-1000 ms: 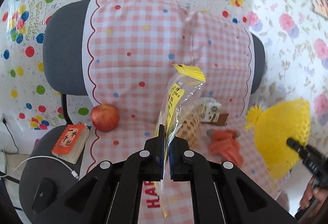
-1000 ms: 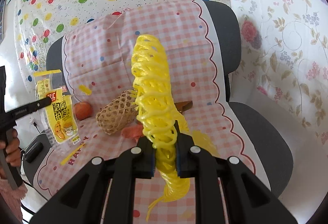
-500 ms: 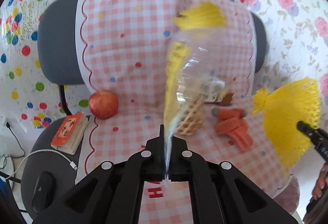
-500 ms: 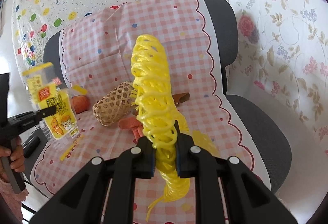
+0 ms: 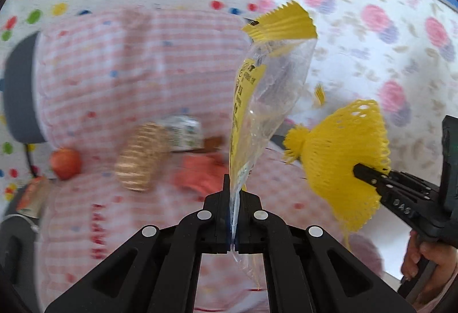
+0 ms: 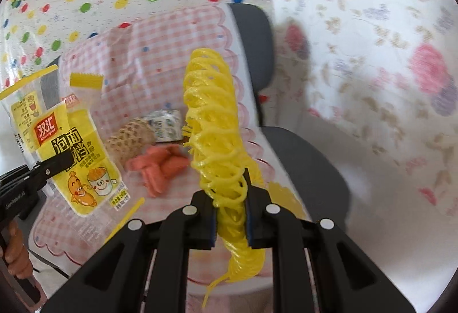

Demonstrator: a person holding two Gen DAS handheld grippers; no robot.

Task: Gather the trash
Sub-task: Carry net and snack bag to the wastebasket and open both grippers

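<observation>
An empty yellow-and-clear sausage wrapper [image 5: 266, 101] is held upright by the left gripper [image 5: 233, 198], whose jaws are pressed together on the wrapper's lower edge. In the right wrist view the same wrapper [image 6: 74, 158] is seen at nine o'clock, its printed face turned toward the camera and lifted clear of the chair. A yellow foam fruit net [image 6: 220, 147] is clamped between the jaws of the right gripper [image 6: 230, 198], with its upper part standing up toward twelve o'clock and a frayed tail hanging below the jaws. In the left wrist view that net [image 5: 340, 158] is seen at three o'clock, fanned out from the other gripper's tip.

Both items are carried above a grey office chair [image 6: 254, 38] draped with a pink checked cloth [image 5: 114, 69]. On the cloth are left a woven bamboo basket [image 5: 141, 158] lying on its side, a small crumpled carton [image 5: 183, 132] just behind it, a cluster of orange-red pieces [image 6: 157, 167] and a red apple [image 5: 65, 162] at nine o'clock.
</observation>
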